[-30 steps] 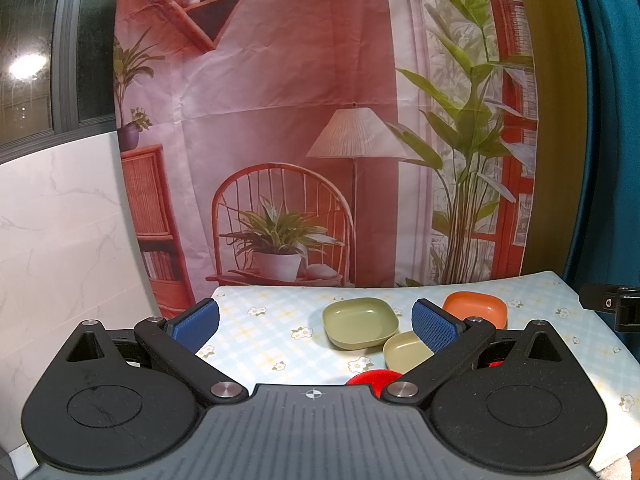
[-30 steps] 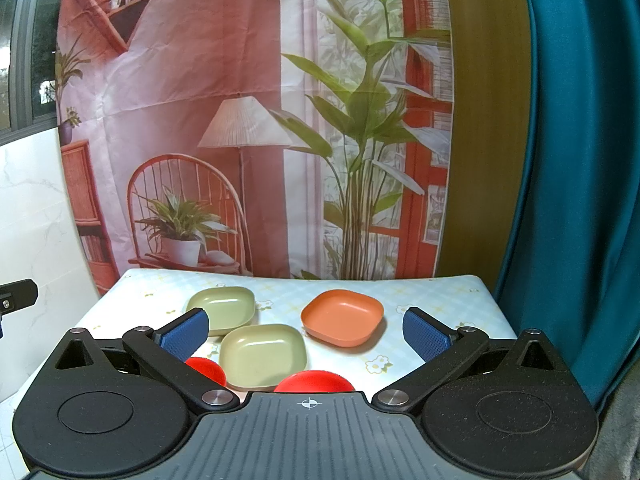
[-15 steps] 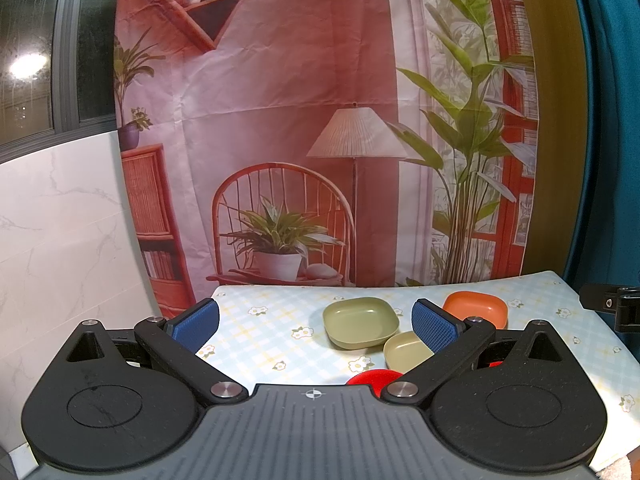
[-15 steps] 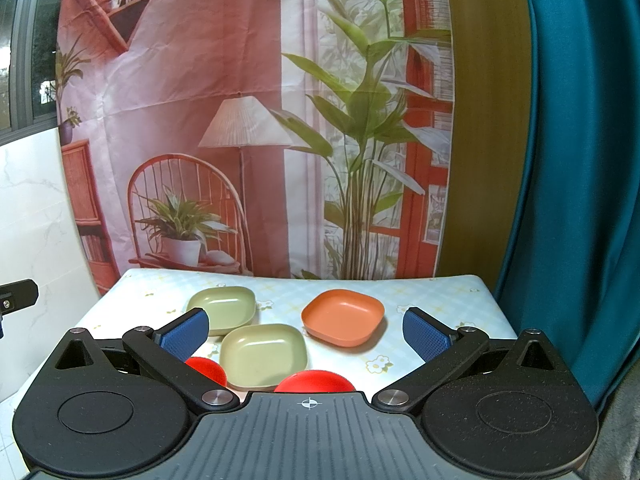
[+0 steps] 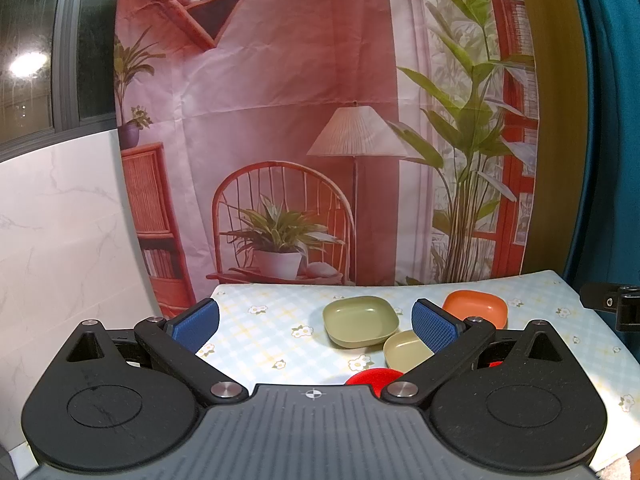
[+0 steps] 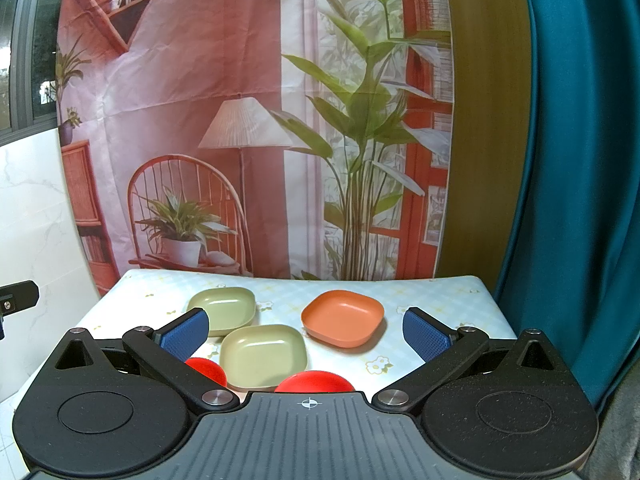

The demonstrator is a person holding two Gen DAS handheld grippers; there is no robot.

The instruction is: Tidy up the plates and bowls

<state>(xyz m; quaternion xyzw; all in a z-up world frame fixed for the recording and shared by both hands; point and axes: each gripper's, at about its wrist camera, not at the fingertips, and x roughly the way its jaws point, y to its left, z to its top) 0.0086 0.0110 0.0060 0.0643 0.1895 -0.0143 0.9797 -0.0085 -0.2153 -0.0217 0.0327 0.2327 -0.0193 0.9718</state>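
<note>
On the flowered tablecloth (image 6: 432,296) stand a far olive-green square dish (image 6: 222,309), a nearer pale green square dish (image 6: 262,354) and an orange square dish (image 6: 343,322). Two red bowls (image 6: 314,383) (image 6: 206,369) lie nearest, partly hidden by my right gripper's body. My right gripper (image 6: 306,330) is open and empty above the near dishes. In the left wrist view the olive dish (image 5: 360,320), pale dish (image 5: 404,350), orange dish (image 5: 476,308) and a red bowl (image 5: 374,376) show. My left gripper (image 5: 316,322) is open and empty, held above the table's left part.
A printed backdrop (image 6: 256,120) hangs behind the table. A teal curtain (image 6: 580,160) is at the right and a white marble wall (image 5: 60,220) at the left. The other gripper's black tip shows at the frame edge (image 5: 612,304).
</note>
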